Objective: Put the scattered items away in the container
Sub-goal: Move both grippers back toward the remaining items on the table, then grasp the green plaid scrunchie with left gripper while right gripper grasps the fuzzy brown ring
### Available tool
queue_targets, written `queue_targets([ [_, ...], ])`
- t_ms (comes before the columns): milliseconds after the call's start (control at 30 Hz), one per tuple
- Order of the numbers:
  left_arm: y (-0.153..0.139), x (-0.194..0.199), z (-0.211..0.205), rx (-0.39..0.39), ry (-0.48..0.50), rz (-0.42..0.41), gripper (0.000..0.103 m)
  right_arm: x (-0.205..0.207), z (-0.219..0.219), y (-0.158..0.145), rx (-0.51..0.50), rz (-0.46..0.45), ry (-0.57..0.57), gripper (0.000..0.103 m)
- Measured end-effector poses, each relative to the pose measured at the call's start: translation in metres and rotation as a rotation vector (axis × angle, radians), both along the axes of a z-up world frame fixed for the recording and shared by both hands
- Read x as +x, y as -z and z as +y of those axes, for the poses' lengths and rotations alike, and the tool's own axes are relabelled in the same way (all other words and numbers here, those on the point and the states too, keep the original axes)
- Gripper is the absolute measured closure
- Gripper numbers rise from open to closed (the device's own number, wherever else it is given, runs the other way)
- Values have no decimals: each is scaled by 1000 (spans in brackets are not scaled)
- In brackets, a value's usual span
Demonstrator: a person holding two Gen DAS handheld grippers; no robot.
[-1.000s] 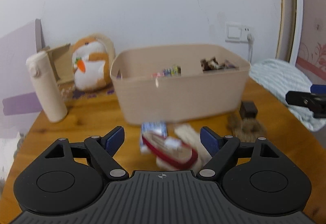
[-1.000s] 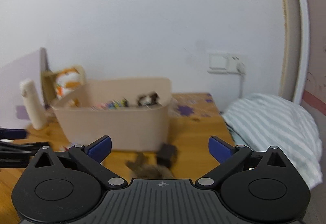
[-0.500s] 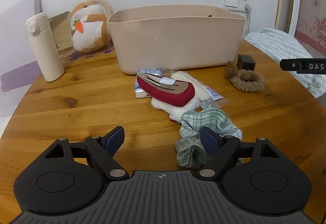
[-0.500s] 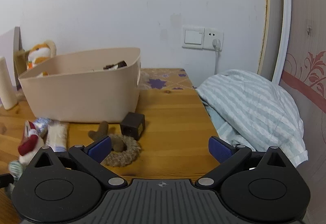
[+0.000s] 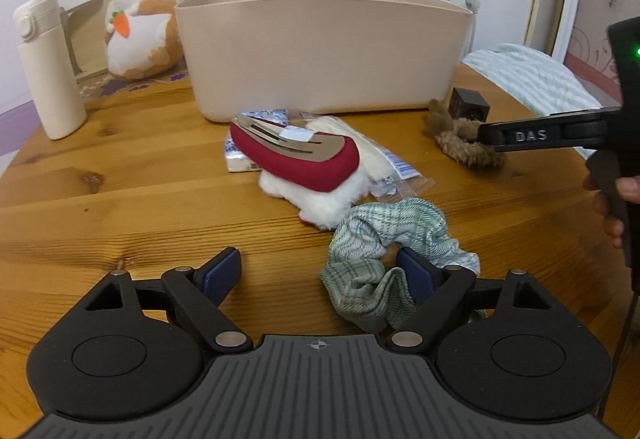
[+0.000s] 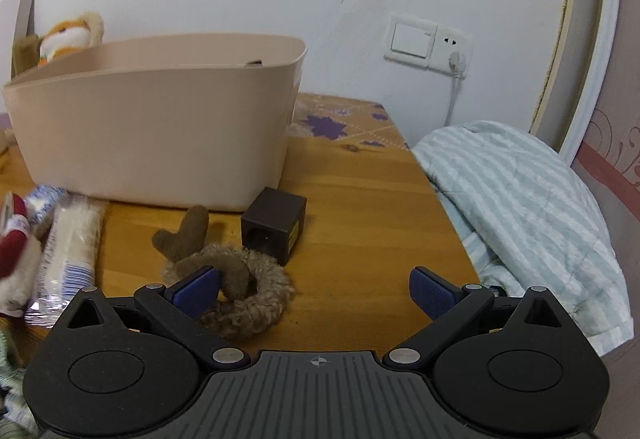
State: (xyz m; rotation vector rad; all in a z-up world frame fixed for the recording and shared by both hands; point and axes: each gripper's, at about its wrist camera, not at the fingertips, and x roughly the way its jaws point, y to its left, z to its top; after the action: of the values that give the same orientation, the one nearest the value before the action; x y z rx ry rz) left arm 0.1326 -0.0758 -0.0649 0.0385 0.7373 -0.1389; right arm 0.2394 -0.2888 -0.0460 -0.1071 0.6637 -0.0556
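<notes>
Your container [image 5: 320, 51], a beige plastic tub, stands at the back of the wooden worktop [image 5: 120, 207]; from both wrist views you see only its outer wall and rim, and what it holds is mostly hidden; just in front of its base the scattered items lie on the wood; a red plush piece [image 5: 296, 155] with a tan sole-like panel and white fur trim rests on top of a tissue pack [image 5: 240, 159] and a clear wrapped packet [image 5: 400, 171]; nearer to you lies the green plaid scrunchie [image 5: 384, 239]; to the right, a brown fuzzy scrunchie [image 6: 244, 291] with a brown plush piece attached sits touching a small dark cube [image 6: 276, 227].

Your left gripper [image 5: 320, 271] is spread wide, low over the worktop; its right finger is tucked into the loop of the green plaid scrunchie, its left finger over bare wood; nothing is pinched.

Your right gripper [image 6: 316, 291] is also spread wide; its left finger sits over the ring of the brown fuzzy scrunchie, its right finger above bare wood near the worktop edge; whether the finger touches the scrunchie you cannot tell.

Further out: a cream bottle [image 5: 48, 67] stands upright at the left; a plush toy [image 5: 140, 27] sits beside the container; a striped blanket [image 6: 528, 207] lies past the right edge of the worktop; 1 wall switch [image 6: 428, 39] with a plugged socket is on the white wall.
</notes>
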Motion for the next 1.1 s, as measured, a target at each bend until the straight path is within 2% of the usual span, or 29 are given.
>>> queue_targets([
  [100,3,0,-5,25,9,-20,14,8,0,5,11,12,-1,0],
  [200,4,0,-5,18,13,-22,14,12,3,9,7,17,-12,0],
  [300,4,1,-5,19,14,-26,14,13,7,12,2,19,-28,5],
  [367,4,1,-6,18,16,-29,17,12,7,11,28,18,-41,12],
  [433,3,0,-6,16,24,-36,25,12,4,11,72,25,-54,25],
  [467,2,-1,-7,15,27,-37,30,12,2,10,99,28,-59,28],
  [500,2,-1,-8,14,31,-38,34,11,1,10,114,27,-60,37],
  [567,1,-3,-9,12,34,-40,41,10,3,9,117,23,-68,46],
  [633,0,-5,-7,10,32,-41,51,9,6,9,114,18,-78,63],
  [667,0,-6,-6,9,31,-42,59,8,8,8,114,16,-83,68],
  [700,-1,-7,-5,7,29,-41,67,7,9,8,114,14,-86,79],
  [733,-1,-8,-3,5,26,-40,69,6,11,8,110,11,-84,87],
  [800,-2,-10,-1,3,25,-39,77,5,12,9,100,9,-83,91],
  [900,-2,-14,2,-2,19,-35,82,2,12,8,102,11,-78,93],
  [1100,-5,-22,6,-20,-9,-25,88,-10,6,7,126,12,-59,95],
])
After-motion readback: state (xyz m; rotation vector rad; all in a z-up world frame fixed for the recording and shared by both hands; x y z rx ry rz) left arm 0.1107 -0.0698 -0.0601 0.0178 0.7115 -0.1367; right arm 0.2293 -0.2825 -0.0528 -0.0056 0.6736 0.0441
